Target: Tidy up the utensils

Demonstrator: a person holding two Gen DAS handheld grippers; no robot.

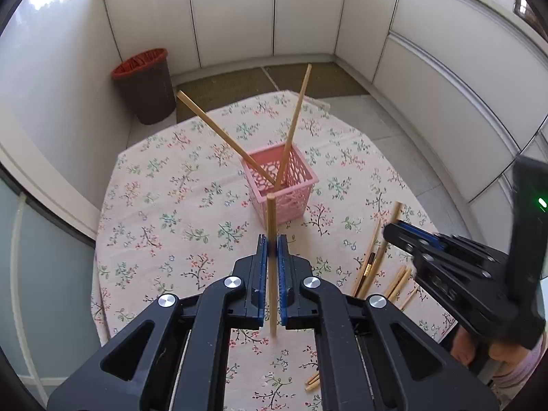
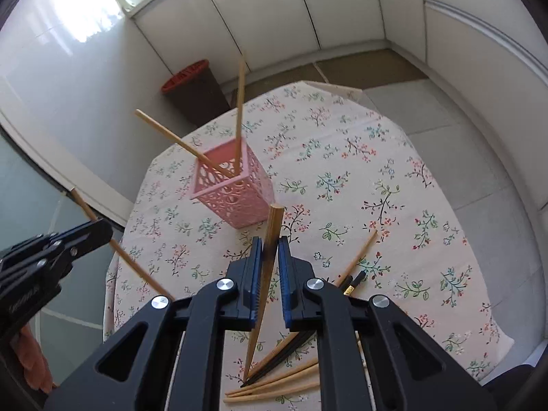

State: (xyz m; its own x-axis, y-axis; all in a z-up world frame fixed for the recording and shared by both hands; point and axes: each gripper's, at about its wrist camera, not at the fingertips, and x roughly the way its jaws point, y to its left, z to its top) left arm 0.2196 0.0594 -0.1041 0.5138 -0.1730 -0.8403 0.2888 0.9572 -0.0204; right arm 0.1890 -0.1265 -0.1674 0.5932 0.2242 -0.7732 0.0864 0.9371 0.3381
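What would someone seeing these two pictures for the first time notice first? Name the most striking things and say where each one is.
A pink basket stands mid-table on the flowered tablecloth, with two wooden chopsticks leaning apart out of it. Nearer the camera, the left gripper and the right gripper are each shut on a wooden chopstick. More loose chopsticks lie on the cloth below the right gripper.

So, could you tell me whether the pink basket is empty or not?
Not empty: two wooden chopsticks stand slanted inside the pink basket, tips crossing.
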